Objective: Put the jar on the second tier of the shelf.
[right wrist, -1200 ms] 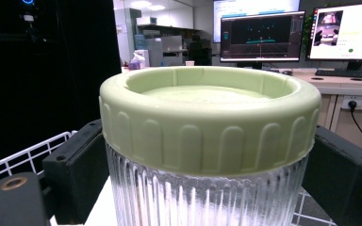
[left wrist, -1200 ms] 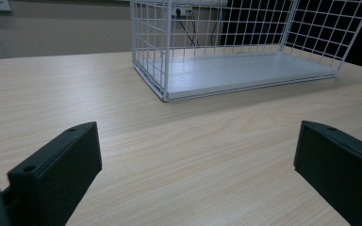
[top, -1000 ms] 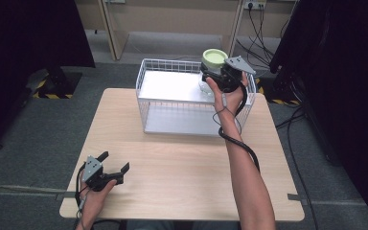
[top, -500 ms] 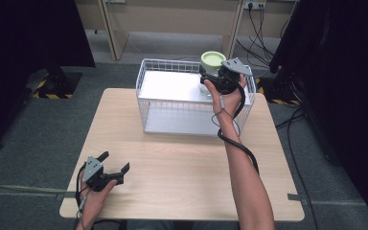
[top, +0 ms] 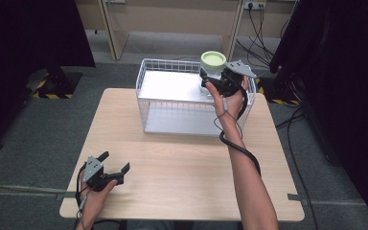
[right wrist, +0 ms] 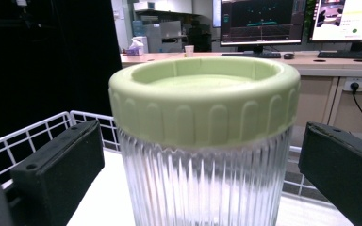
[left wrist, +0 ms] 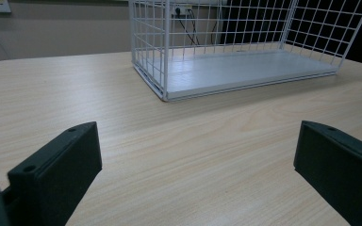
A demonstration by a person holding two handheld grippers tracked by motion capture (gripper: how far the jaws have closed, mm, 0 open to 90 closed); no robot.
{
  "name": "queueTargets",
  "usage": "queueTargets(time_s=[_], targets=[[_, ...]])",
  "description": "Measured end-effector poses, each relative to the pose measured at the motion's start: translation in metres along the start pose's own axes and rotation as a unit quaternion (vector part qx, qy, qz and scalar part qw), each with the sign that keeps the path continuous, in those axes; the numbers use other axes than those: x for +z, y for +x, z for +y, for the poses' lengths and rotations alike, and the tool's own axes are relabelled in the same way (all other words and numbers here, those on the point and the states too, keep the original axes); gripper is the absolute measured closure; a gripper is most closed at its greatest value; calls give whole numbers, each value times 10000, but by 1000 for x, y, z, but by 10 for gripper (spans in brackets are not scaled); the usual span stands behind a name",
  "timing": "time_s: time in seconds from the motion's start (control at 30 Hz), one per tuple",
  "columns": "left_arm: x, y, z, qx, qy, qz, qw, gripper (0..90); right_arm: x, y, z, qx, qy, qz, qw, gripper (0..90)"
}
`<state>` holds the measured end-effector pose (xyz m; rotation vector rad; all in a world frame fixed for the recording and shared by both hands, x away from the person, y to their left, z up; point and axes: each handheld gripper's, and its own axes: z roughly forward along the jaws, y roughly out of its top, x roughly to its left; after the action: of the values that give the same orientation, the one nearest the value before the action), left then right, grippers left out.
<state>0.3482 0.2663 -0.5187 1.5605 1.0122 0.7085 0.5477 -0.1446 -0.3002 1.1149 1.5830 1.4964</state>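
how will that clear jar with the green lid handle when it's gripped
The jar looks rigid, so it likely won't flex in the right gripper. Its ribbed wall probably helps grip. It seems empty, so likely light; being tall, it may tip.

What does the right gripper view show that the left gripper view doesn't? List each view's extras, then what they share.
Right gripper view: a ribbed clear jar with a pale green lid between its jaws, and monitors on a desk behind.
Left gripper view: the bare wooden table between jaws that stand wide apart with nothing between them.
Shared: the white wire basket, and two black jaws rising from the bottom.
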Motion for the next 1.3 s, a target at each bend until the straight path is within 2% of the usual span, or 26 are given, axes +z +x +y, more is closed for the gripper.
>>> queueTargets(time_s=[0.53,1.3], targets=[[0,-1,0,26,9,2,10000,6,-20,0,-10,-40,53,157,9999,7],[1,-2,0,57,15,2,10000,7,-52,3,-33,-231,193,347,9989,5]])
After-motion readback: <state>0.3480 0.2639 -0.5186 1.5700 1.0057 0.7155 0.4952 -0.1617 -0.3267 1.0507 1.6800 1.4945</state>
